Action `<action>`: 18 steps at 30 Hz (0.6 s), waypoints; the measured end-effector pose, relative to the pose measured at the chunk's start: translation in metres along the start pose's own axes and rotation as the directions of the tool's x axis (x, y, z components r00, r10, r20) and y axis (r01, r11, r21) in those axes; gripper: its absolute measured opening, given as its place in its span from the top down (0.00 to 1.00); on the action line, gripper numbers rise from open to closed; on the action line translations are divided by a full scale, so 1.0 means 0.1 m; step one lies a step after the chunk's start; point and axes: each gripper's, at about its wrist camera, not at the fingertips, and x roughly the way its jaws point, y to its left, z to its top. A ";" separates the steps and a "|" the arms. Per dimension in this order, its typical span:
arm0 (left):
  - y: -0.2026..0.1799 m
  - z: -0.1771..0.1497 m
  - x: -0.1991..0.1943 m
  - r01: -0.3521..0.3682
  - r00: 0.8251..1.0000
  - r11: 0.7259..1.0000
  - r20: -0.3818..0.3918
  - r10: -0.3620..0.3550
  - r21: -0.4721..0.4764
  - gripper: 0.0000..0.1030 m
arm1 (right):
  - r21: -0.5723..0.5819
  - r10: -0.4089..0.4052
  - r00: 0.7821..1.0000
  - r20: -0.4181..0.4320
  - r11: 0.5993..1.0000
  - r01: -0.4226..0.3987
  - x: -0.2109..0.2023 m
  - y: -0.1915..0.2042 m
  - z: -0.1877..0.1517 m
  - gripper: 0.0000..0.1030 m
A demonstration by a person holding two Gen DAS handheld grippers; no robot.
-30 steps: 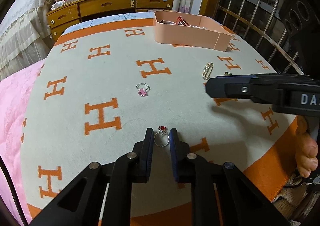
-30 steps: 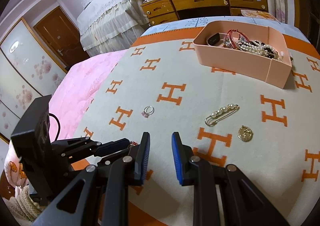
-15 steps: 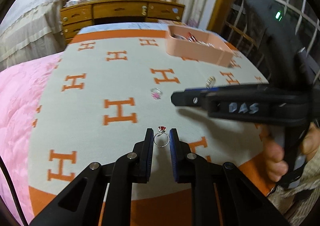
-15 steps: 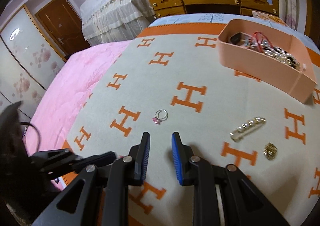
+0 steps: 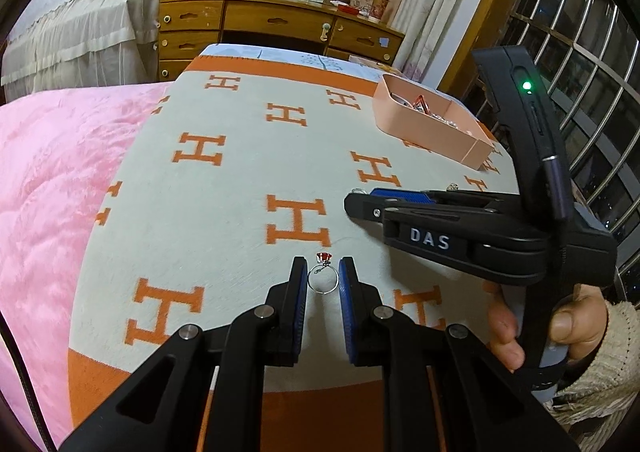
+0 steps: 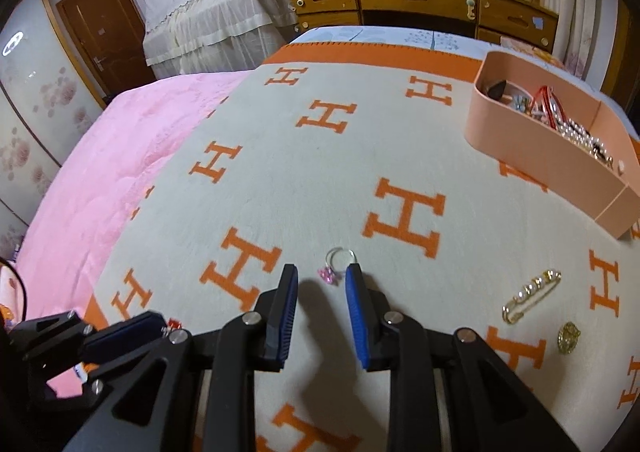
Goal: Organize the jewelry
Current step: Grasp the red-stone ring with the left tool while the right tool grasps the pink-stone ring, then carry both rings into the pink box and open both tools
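On the cream blanket with orange H motifs, left gripper pinching a silver ring with a red stone, right gripper parted over a silver ring with a pink stone, peach jewelry tray well beyond, gold pearl pin and gold round brooch to the right.

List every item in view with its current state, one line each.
left gripper: shut on red-stone ring.
red-stone ring: held between the fingers.
right gripper: open, either side of pink-stone ring.
pink-stone ring: loose on blanket.
pearl pin: flat on blanket.
gold pendant: flat on blanket.
pink tray: open, holding jewelry.
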 end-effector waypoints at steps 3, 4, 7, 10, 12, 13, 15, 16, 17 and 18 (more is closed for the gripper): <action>0.02 0.00 -0.02 0.006 1.000 1.000 0.004 -0.006 -0.008 0.87 | -0.025 -0.039 0.999 0.020 0.999 0.039 0.01 0.05 0.00 0.76; 0.03 0.00 -0.02 0.010 1.000 1.000 0.005 -0.010 -0.010 0.87 | -0.039 -0.054 0.998 0.026 0.998 0.055 0.02 0.08 -0.01 0.76; 0.04 0.00 -0.02 0.010 1.000 1.000 0.005 -0.010 -0.013 0.87 | -0.081 -0.093 0.995 0.045 0.992 0.097 0.03 0.14 -0.02 0.76; 0.04 0.00 -0.02 0.009 1.000 1.000 0.002 -0.009 -0.016 0.87 | -0.100 -0.107 0.993 0.056 0.989 0.112 0.02 0.15 -0.05 0.84; 0.03 0.00 -0.03 0.007 1.000 1.000 0.005 -0.007 -0.016 0.87 | -0.084 -0.073 0.996 0.050 0.994 0.077 -0.01 0.08 -0.05 0.85; 0.03 0.00 -0.03 0.006 1.000 1.000 0.006 -0.006 -0.013 0.87 | -0.070 -0.052 0.998 0.043 0.996 0.055 -0.02 0.05 -0.05 0.86; 0.01 0.01 -0.03 0.004 1.000 1.000 0.010 -0.004 -0.011 0.87 | -0.045 -0.015 0.999 0.033 0.999 0.016 -0.06 -0.02 -0.07 0.86; -0.01 0.02 -0.03 0.004 1.000 1.000 0.012 -0.004 -0.008 0.87 | -0.037 -0.001 0.999 0.032 0.999 0.002 -0.09 -0.05 -0.08 0.86; -0.03 0.02 -0.04 0.003 1.000 1.000 0.013 -0.003 -0.007 0.87 | -0.027 0.020 0.999 0.034 0.999 -0.019 -0.14 -0.08 -0.10 0.86; -0.05 0.04 -0.04 0.004 1.000 1.000 0.014 -0.004 -0.006 0.87 | -0.018 0.038 0.999 0.037 0.999 -0.037 -0.19 -0.12 -0.12 0.86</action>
